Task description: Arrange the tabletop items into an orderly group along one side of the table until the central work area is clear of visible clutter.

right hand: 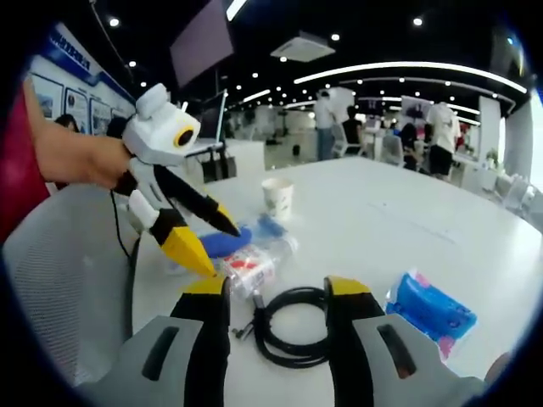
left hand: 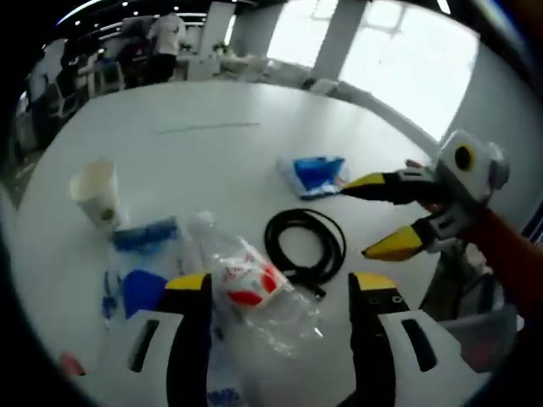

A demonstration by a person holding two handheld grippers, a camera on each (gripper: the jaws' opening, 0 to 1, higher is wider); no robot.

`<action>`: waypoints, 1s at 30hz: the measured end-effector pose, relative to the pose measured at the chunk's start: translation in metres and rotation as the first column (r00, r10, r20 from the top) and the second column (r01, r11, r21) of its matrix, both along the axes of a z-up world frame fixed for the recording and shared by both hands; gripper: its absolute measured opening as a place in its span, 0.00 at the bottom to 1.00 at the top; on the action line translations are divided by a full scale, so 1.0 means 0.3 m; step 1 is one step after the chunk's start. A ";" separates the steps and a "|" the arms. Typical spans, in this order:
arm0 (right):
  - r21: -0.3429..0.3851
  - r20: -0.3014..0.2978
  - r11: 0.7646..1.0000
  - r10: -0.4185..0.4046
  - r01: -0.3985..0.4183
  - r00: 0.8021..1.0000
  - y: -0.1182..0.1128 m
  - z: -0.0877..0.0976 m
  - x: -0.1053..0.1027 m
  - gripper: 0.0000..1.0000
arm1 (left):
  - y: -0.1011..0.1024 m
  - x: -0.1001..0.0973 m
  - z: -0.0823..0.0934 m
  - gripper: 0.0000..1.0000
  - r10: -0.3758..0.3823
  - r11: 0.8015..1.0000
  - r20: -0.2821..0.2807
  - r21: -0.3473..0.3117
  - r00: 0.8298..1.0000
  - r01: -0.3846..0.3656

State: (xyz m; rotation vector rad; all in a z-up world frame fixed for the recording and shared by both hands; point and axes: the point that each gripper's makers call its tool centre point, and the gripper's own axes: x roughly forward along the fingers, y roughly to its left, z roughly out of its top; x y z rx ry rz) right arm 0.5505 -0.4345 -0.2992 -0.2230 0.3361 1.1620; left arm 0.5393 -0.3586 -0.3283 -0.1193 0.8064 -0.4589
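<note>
**Two tongs over a messy white surface**

In the left gripper view, the left tongs are spread wide over a crinkly clear bottle with a red and white label. The bottle lies on its side between the jaws, but they do not pinch it. This view also shows a small red thing at the near edge, and blue packets beside the bottle. The right tongs come in from the right, spread apart, near a blue pack.

In the right gripper view, the right tongs are spread above a black cable wound in a loop. The left tongs reach in from the left, held by a hand, with their tips by the bottle. A grey chair sits at the left here.

A paper cup stands upright, apart from the rest.

The surface is white and round-edged. The room is a big office with ceiling lights and people standing far back.
</note>
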 end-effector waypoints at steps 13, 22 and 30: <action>0.010 -0.012 1.000 0.004 -0.003 1.000 -0.028 -0.020 0.004 0.43 | 0.007 0.035 -0.056 0.50 0.087 0.993 -0.161 0.089 0.983 -0.073; 0.016 -0.021 1.000 0.003 -0.003 1.000 -0.041 -0.034 0.005 0.43 | 0.024 0.046 -0.096 0.48 0.120 0.987 -0.194 0.133 0.974 -0.095; 0.017 -0.022 1.000 0.014 -0.013 1.000 -0.045 -0.037 0.006 0.43 | 0.027 0.069 -0.123 0.48 0.139 0.980 -0.211 0.170 0.968 -0.104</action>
